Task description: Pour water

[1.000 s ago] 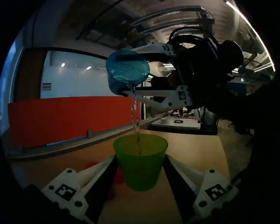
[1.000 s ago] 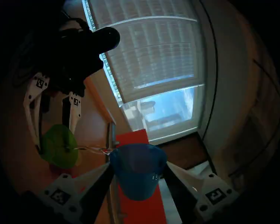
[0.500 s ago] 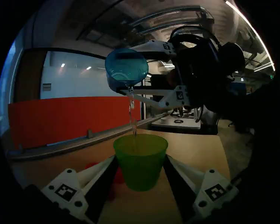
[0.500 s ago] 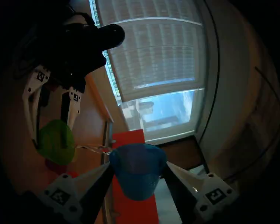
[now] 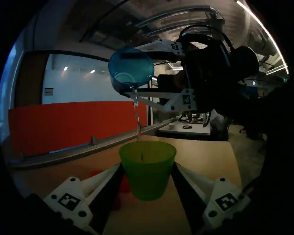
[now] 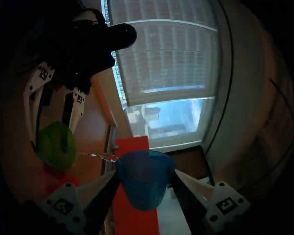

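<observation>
1. The wooden table point(image 5: 209, 156) was the largest thing in the left gripper view; an orange partition point(image 5: 68, 121) and a metal rail point(image 5: 88, 143) closed its far left side, while its right edge dropped to open floor.
2. The left gripper point(image 5: 147, 166) pinched the green cup point(image 5: 147, 176) between both fingers, holding it upright low over the table, well inside its edges.
3. The right gripper point(image 6: 144, 174) was clamped on the blue cup point(image 6: 144, 184), which was held high above the green cup and tipped far over, its mouth turned outward.
4. A thin water stream point(image 5: 137, 117) fell from the blue cup's lower lip into the green cup, landing near its back rim; the pour was therefore under way and, judging by how slender the thread was, probably near its end.
5. How full the green cup had become could not be told; what seemed left was to let the trickle finish, right the blue cup and set both down.
6. A small red thing point(image 5: 123, 184) lay on the table just beside the green cup, on the left finger's side; bare wood toward the right offered the freer room for setting down.
</observation>
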